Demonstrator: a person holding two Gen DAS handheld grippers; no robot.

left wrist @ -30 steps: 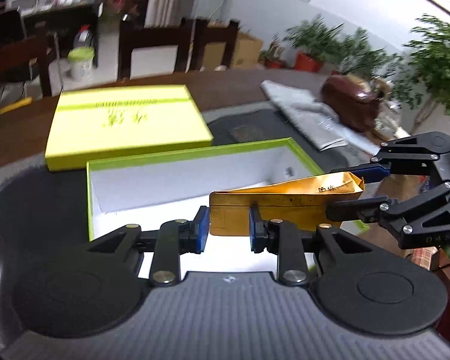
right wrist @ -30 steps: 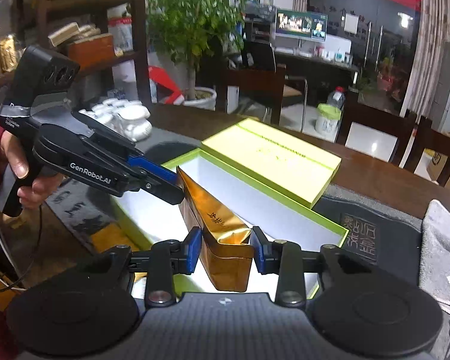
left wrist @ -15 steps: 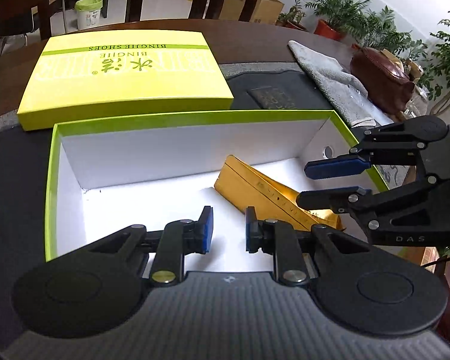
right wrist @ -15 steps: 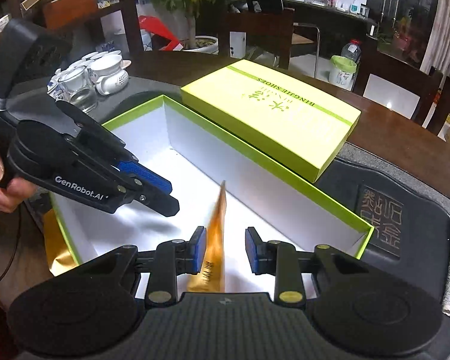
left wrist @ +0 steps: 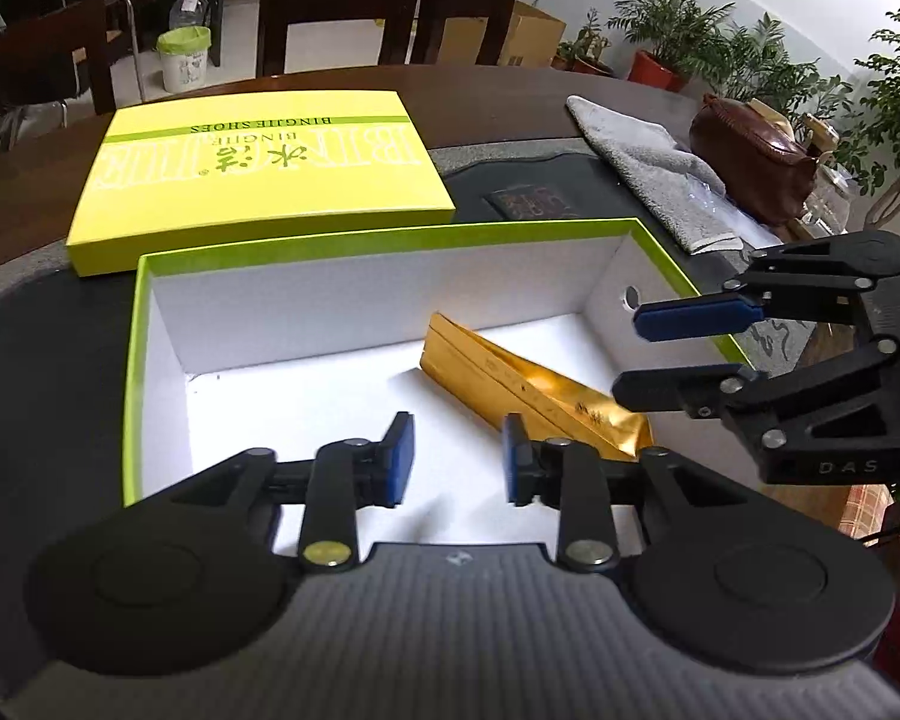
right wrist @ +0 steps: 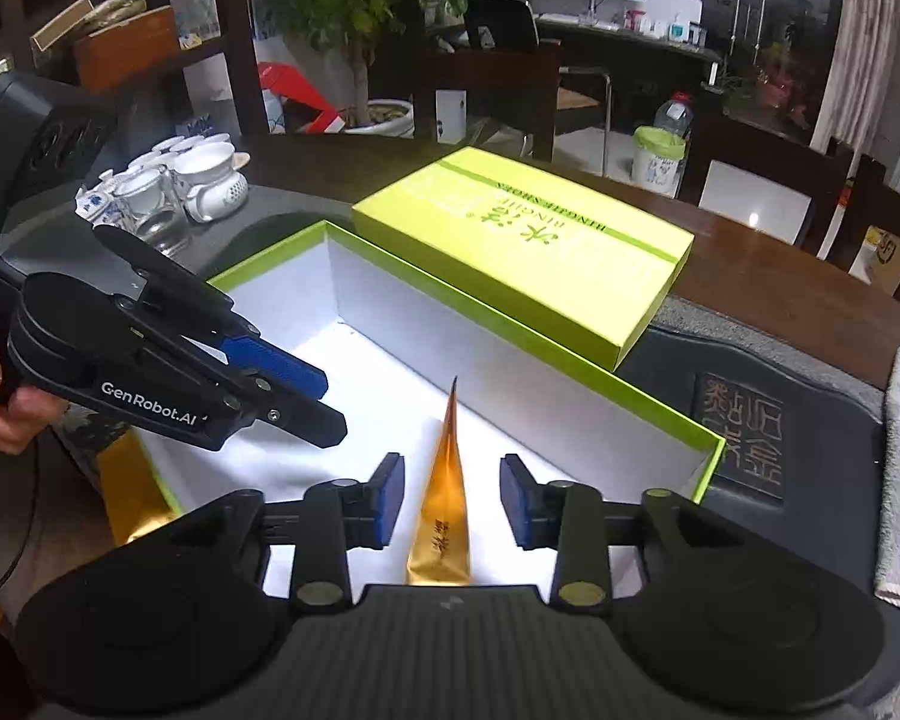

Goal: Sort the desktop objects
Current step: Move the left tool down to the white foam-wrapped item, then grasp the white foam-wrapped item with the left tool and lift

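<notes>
I count one open box, one lid, two gold packets, one inside and one outside, one grey cloth, one brown bag.

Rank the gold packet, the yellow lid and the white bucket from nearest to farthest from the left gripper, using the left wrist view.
From the left gripper:
1. Gold packet, in the box, just right of the fingers.
2. Yellow lid, on the table behind the box.
3. White bucket, on the floor past the table.
</notes>
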